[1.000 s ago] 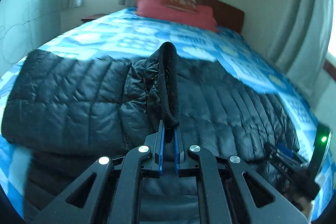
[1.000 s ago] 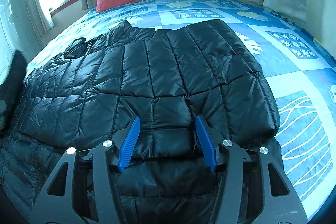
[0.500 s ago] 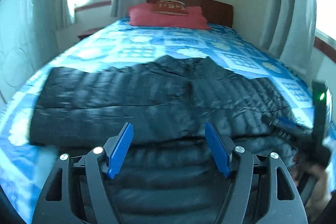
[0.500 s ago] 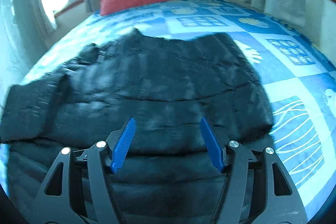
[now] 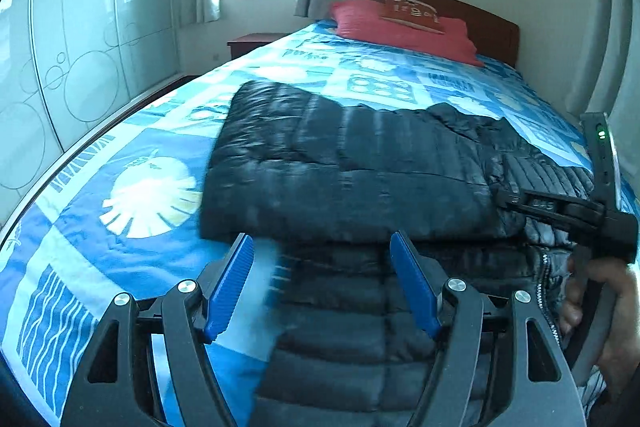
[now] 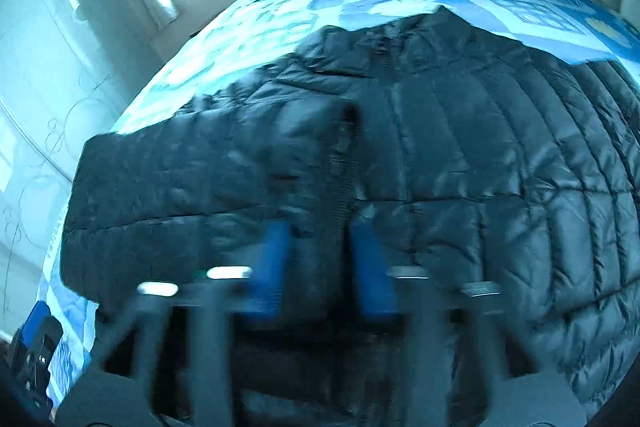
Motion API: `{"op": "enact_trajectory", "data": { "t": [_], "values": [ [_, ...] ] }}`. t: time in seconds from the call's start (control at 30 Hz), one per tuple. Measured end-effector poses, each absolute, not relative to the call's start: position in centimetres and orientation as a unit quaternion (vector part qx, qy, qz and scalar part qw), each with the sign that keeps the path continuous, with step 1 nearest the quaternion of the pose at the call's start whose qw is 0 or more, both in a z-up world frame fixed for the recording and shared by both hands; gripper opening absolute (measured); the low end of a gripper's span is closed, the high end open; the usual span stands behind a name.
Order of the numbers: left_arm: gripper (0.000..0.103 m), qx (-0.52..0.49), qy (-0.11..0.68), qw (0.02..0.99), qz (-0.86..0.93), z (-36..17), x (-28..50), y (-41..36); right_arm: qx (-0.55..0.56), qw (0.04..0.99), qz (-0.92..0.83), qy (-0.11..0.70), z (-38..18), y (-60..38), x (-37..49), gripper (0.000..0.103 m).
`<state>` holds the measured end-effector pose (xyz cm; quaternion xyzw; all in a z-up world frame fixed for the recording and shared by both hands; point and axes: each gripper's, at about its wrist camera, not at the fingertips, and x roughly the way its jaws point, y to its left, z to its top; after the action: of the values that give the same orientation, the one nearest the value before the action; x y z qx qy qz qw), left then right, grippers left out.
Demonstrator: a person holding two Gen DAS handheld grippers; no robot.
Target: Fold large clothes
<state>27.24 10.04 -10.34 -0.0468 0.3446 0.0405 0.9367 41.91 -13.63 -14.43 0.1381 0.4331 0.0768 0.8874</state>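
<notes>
A black quilted puffer jacket [image 5: 460, 163] [image 6: 500, 147] lies flat on the blue patterned bed [image 5: 140, 187]. One sleeve [image 5: 320, 167] [image 6: 192, 179] lies folded across its body. My left gripper [image 5: 322, 273] is open and empty, above the jacket's near left edge. My right gripper [image 6: 322, 259] is blurred; its jaws are closing, with a dark ridge of the jacket's front edge [image 6: 344, 163] running between them and a gap showing beside it. In the left wrist view the right gripper [image 5: 502, 197] rests its tips on the jacket at the right, held by a hand [image 5: 604, 303].
Red pillows [image 5: 400, 27] and a wooden headboard [image 5: 492, 27] are at the far end of the bed. A pale wardrobe [image 5: 80, 67] runs along the left side, with a nightstand [image 5: 252, 43] beyond it. Curtains hang by the window and the right wall.
My left gripper let go of the sleeve cuff, opened and drew back to the left; the sleeve now lies across the jacket. My right gripper swung left over the jacket and its fingers narrowed.
</notes>
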Motion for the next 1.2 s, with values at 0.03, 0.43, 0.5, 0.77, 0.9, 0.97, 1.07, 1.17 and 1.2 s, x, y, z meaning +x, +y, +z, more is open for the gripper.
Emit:
{"op": "enact_trajectory", "data": {
  "t": [0.03, 0.43, 0.5, 0.77, 0.9, 0.97, 1.07, 1.17, 1.2],
  "values": [
    [0.070, -0.047, 0.343, 0.937, 0.041, -10.2, 27.2, 10.3, 0.140, 0.893, 0.076, 0.421, -13.6, -14.1, 41.3, 0.018],
    [0.070, -0.052, 0.338, 0.939, 0.039, -9.7, 28.4, 11.1, 0.112, 0.917, -0.068, 0.378, -10.4, -29.3, 37.1, 0.018],
    [0.070, -0.046, 0.338, 0.939, 0.036, -9.7, 29.0, 10.6, 0.115, 0.913, -0.088, 0.382, -11.0, -31.6, 36.9, 0.018],
    [0.070, -0.020, 0.352, 0.935, 0.028, -10.5, 33.1, 8.7, 0.128, 0.903, -0.130, 0.389, -12.9, -34.7, 36.4, 0.037],
    [0.070, -0.004, 0.354, 0.934, 0.039, -10.9, 36.1, 8.1, 0.110, 0.926, -0.109, 0.345, -11.3, -32.5, 35.4, 0.042],
    [0.070, 0.000, 0.369, 0.928, 0.052, -12.0, 37.9, 8.2, 0.096, 0.924, -0.080, 0.362, -12.3, -31.2, 36.3, 0.042],
    [0.072, 0.014, 0.410, 0.909, 0.074, -14.4, 40.0, 8.7, 0.076, 0.902, -0.066, 0.420, -15.8, -30.3, 38.0, 0.042],
    [0.072, 0.007, 0.429, 0.901, 0.065, -15.7, 40.5, 9.3, 0.074, 0.902, -0.063, 0.420, -16.2, -30.2, 38.1, 0.042],
    [0.072, 0.004, 0.428, 0.902, 0.065, -15.4, 40.2, 9.5, 0.079, 0.903, -0.062, 0.418, -15.7, -30.2, 38.1, 0.042]
  ]
}}
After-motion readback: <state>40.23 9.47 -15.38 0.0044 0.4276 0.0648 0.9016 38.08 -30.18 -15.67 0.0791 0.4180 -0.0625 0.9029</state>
